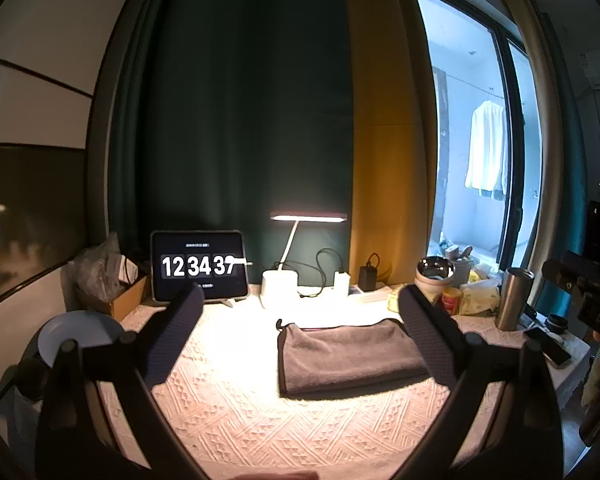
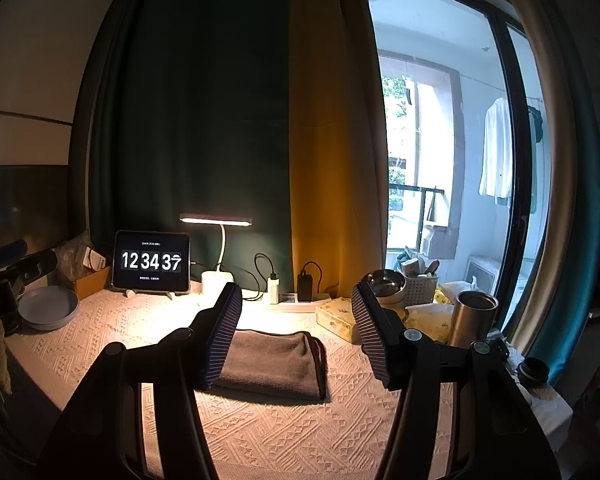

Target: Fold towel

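A grey towel (image 1: 346,354) lies folded into a flat rectangle on the patterned tablecloth (image 1: 240,412), with a small hanging loop at its far left corner. My left gripper (image 1: 300,300) is open and empty, raised above the table, the towel between and beyond its fingers toward the right one. In the right wrist view the towel (image 2: 274,362) lies partly behind the left finger (image 2: 220,336). My right gripper (image 2: 296,312) is open and empty, held above the towel. Neither gripper touches it.
At the table's back stand a tablet clock (image 1: 198,266), a lit desk lamp (image 1: 310,218), chargers on a power strip (image 2: 296,300), a tissue box (image 2: 338,322) and a steel tumbler (image 2: 472,318). A blue plate (image 2: 48,306) sits at the left. A window is at the right.
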The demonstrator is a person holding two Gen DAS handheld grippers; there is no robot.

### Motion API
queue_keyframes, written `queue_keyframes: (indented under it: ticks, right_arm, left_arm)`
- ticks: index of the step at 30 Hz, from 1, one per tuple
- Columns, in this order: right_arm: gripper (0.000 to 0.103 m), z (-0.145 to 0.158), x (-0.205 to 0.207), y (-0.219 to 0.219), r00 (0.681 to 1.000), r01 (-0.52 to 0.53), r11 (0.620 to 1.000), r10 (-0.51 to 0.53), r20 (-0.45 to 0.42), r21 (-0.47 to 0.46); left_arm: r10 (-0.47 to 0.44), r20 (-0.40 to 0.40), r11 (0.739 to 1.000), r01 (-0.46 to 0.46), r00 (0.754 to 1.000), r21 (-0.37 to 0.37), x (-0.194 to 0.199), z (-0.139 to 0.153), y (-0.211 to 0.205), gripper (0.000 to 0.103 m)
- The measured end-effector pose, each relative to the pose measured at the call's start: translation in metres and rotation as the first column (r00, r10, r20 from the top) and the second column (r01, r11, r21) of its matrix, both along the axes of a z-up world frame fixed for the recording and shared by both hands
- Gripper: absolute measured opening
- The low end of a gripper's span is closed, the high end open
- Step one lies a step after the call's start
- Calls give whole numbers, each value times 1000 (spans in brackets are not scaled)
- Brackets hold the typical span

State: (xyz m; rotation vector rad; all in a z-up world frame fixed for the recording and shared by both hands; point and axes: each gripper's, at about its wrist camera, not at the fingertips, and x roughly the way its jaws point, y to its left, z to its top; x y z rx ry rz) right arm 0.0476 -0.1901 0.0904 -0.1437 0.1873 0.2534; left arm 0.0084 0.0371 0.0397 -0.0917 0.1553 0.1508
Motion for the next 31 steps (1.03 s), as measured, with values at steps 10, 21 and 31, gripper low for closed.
queue_keyframes:
  ticks: [10, 21, 31]
  right_arm:
    - [60, 0, 0, 0, 1000, 0, 1000, 0, 0, 1]
    - [60, 1, 1, -1, 1000, -1, 1000, 1, -1, 1]
    - [60, -7, 1, -1, 1000, -5, 1000, 5, -9, 2]
  left_arm:
    - [-6, -6, 1000, 6, 1000, -3, 3, -1, 1, 99]
    - [-8, -10, 1000, 7, 1000, -4, 3, -2, 0, 99]
    - [-11, -18, 1000, 10, 1000, -14, 6, -7, -1, 99]
